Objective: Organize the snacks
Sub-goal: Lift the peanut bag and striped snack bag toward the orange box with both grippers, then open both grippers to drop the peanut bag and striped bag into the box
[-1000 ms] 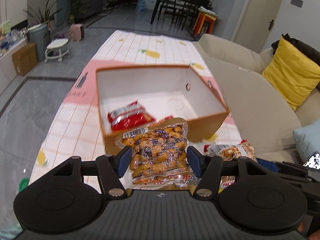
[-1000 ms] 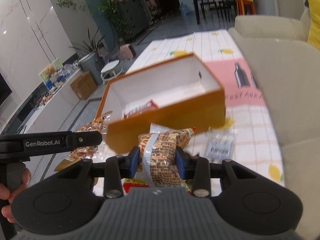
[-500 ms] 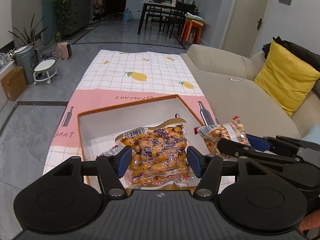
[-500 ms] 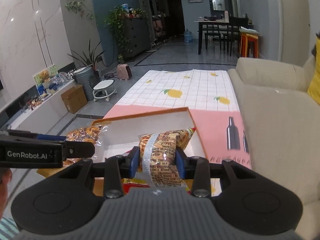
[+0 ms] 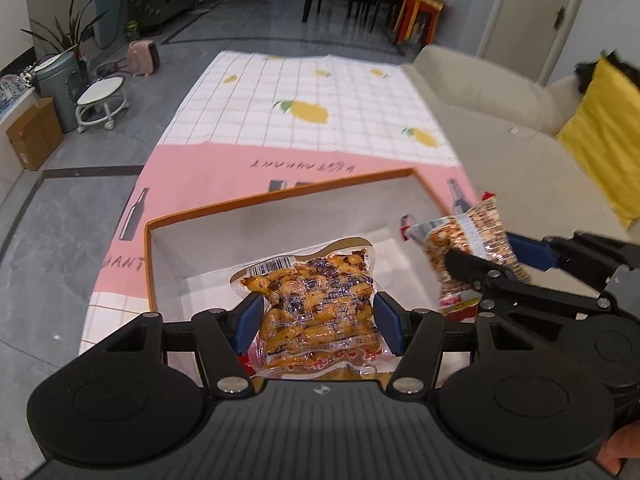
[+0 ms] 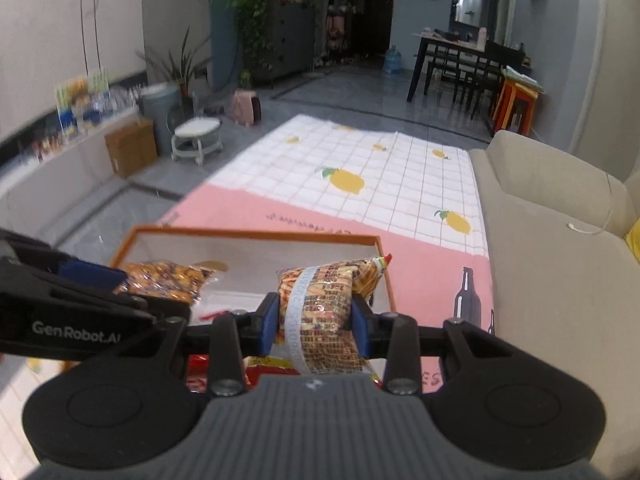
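My left gripper clamped on peanut pack, right gripper on cracker pack; both now over orange box at 12 o'clock, up from its near wall. Release next, likely.

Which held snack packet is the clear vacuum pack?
The left gripper's peanut pack: clear film, barcode on top. The right gripper's packet is printed foil.

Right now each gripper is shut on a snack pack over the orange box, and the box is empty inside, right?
Not quite. The box is not empty: a red pack lies inside, seen in the right wrist view beneath the held pack. The rest holds: the left gripper grips the peanut pack, the right gripper its snack pack.
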